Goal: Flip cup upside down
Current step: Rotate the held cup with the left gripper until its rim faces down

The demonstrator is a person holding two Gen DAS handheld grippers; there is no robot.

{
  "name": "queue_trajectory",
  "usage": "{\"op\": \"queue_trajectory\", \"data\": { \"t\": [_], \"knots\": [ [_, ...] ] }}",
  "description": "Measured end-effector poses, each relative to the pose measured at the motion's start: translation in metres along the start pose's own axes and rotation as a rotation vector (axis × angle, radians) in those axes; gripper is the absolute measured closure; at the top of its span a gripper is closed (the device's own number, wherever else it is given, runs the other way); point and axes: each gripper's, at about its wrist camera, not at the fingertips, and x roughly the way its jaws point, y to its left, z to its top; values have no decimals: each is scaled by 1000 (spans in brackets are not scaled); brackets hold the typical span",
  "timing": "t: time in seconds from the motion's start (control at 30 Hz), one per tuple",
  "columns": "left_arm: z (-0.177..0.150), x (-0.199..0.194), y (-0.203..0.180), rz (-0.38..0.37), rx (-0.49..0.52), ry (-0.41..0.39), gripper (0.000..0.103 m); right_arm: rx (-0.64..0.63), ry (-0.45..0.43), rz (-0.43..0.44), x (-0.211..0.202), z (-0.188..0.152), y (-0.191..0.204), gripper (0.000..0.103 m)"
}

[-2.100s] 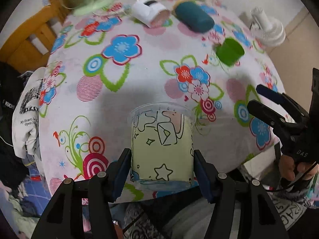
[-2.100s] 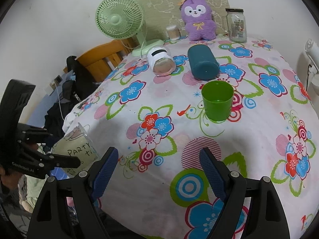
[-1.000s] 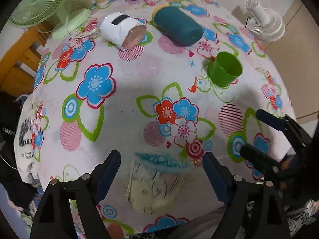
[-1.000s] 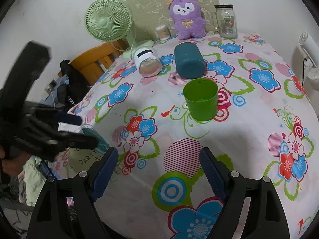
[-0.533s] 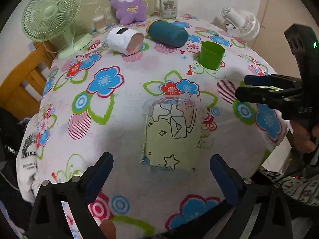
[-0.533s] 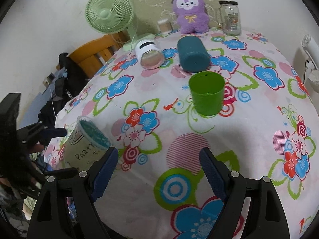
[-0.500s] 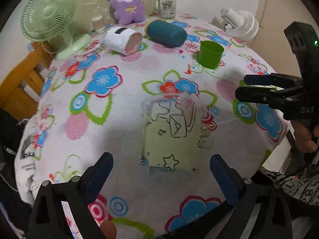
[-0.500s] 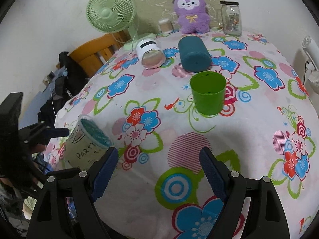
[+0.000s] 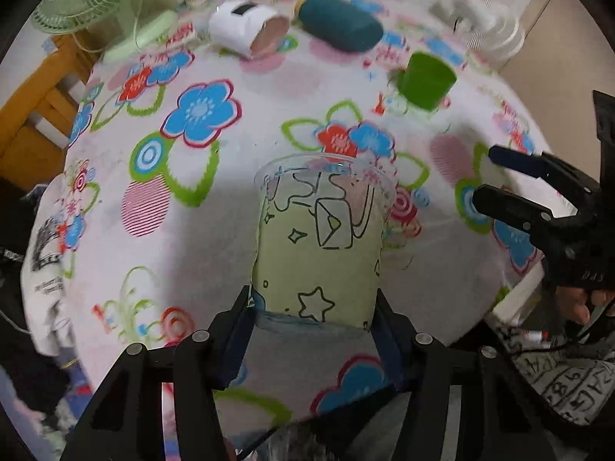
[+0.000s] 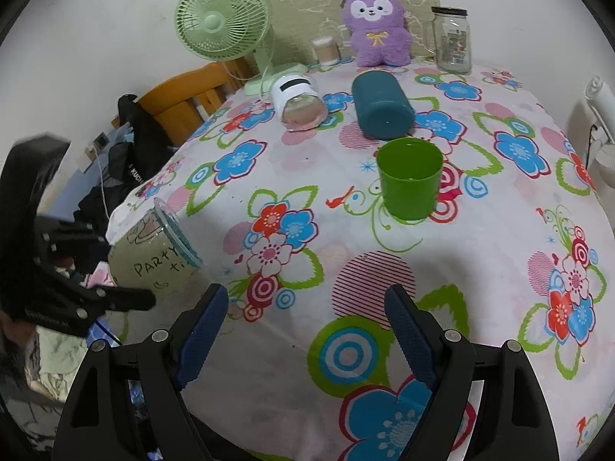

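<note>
A clear plastic cup with pale green filling and black doodles sits between the fingers of my left gripper, which is shut on its lower part. The cup is tilted, its blue-rimmed mouth pointing away over the near left corner of the table. In the right wrist view the same cup reads "PARTY" and leans toward the table, held by the left gripper. My right gripper is open and empty above the tablecloth; it also shows in the left wrist view.
On the flowered tablecloth stand a green cup, a teal tumbler and a white jar lying on their sides, a green fan, a purple plush and a glass jar. A wooden chair stands left.
My left gripper was open with the cup standing free on the table; now it has closed on the cup and tipped it. My right gripper has stayed open and almost still.
</note>
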Motion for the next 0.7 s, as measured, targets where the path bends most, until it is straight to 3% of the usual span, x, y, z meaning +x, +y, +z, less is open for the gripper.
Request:
{"op": "queue_trajectory", "data": {
  "t": [0.1, 0.23, 0.47, 0.57, 0.7],
  "knots": [
    [11, -5, -3, 58, 40, 95, 43, -4, -6, 13, -2, -2, -1, 18],
    [20, -2, -8, 79, 95, 246, 43, 2, -12, 14, -5, -7, -8, 18],
    [37, 15, -30, 166, 195, 433, 43, 35, -13, 23, -7, -13, -19, 18],
    [45, 24, -35, 171, 204, 469, 43, 44, -18, 30, -9, -14, -21, 18],
    [60, 26, -46, 167, 212, 451, 43, 48, -19, 30, -9, -15, -24, 18]
  ]
}}
